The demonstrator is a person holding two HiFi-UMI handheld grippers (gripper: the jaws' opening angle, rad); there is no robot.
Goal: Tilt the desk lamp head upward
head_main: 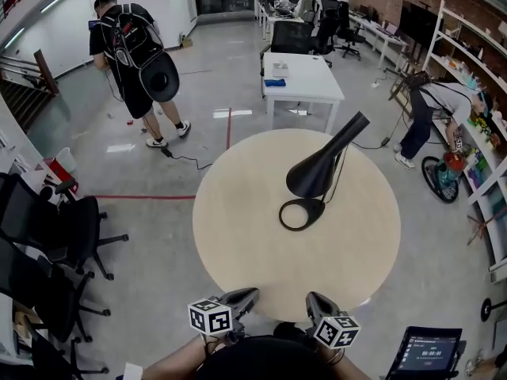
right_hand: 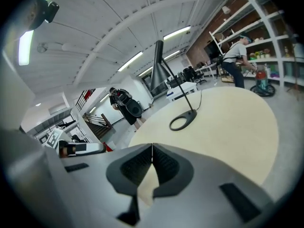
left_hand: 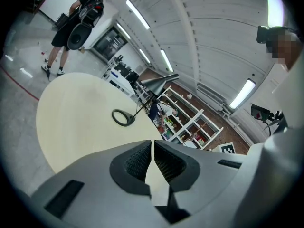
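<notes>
Your left gripper [head_main: 244, 295] and right gripper [head_main: 317, 300] were both pressed together and empty at the near rim of the table [head_main: 230, 236]. The desk lamp [head_main: 321, 167] stood well apart from them, its head angled down over the ring base [head_main: 302, 214]. Pushing the head with closed jaws risked sliding or tipping that base.

Round table [head_main: 238, 220], pale beige top, plain surface. One item on it: black lamp [head_main: 315, 172], right of centre. Ring base [head_main: 315, 207] lies flat on the top; cone head hangs tilted down over it.
</notes>
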